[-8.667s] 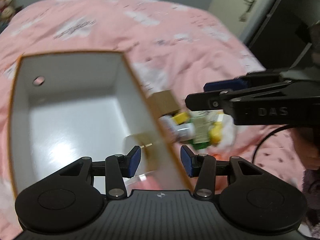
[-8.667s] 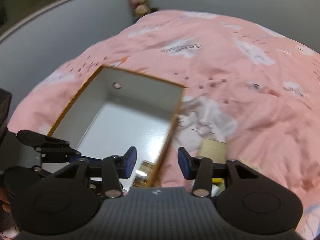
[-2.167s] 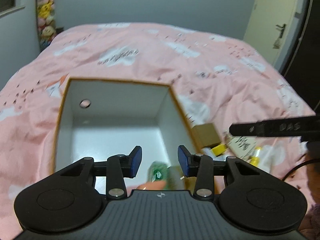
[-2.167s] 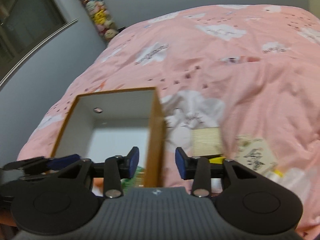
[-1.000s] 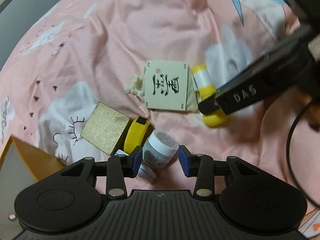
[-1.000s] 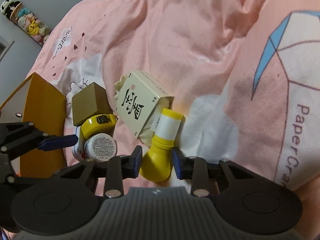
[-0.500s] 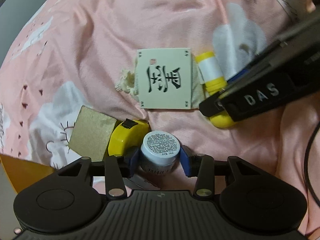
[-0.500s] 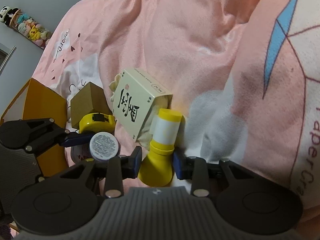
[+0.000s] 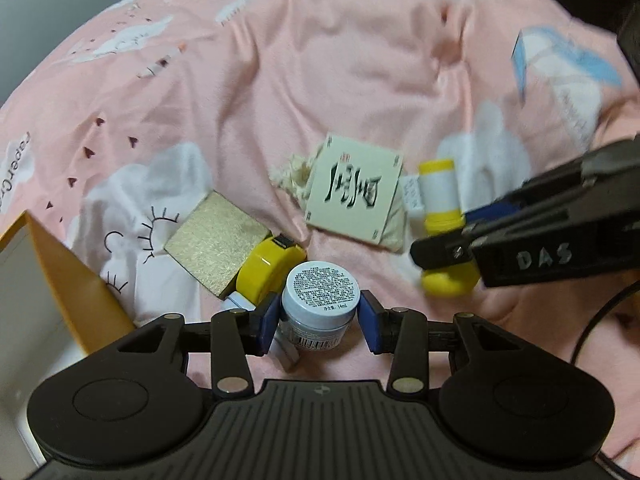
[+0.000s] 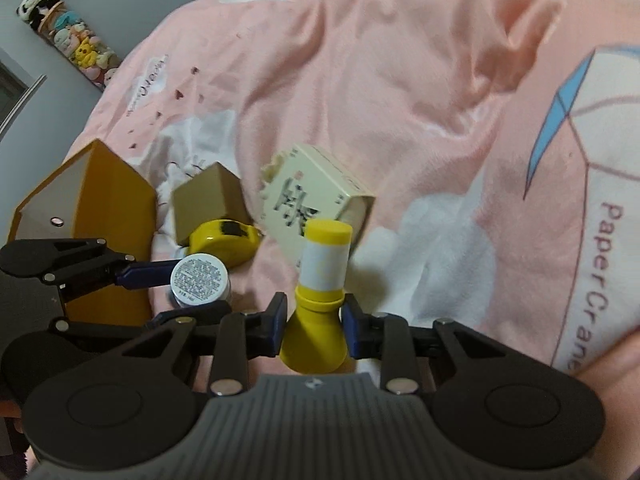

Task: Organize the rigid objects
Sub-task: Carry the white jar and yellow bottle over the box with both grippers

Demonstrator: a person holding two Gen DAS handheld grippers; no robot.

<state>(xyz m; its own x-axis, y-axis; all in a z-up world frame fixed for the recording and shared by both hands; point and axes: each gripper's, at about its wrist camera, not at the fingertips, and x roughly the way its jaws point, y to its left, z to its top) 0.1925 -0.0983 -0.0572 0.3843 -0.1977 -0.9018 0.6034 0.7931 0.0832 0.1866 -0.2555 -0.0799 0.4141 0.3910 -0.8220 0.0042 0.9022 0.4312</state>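
My left gripper (image 9: 319, 322) is shut on a small pale-blue jar (image 9: 318, 297) with a printed lid; the jar also shows in the right wrist view (image 10: 200, 275). My right gripper (image 10: 313, 324) is shut on a yellow and white bottle (image 10: 322, 292), gripped near its flared yellow end; the bottle also shows in the left wrist view (image 9: 442, 216). Both are held just above the pink bedspread (image 9: 320, 80). The orange box with a white inside (image 10: 96, 216) stands to the left.
A cream card box with black characters (image 9: 354, 194), a gold-brown box (image 9: 216, 240) and a yellow tape measure (image 9: 268, 266) lie together on the bed. A small white item (image 9: 240, 304) lies under the left fingers. A black cable (image 9: 600, 320) runs at the right.
Both grippers have lifted slightly with the jar and the bottle in them; the bottle now tilts more upright. A second ago the left jaws were still open around the jar.
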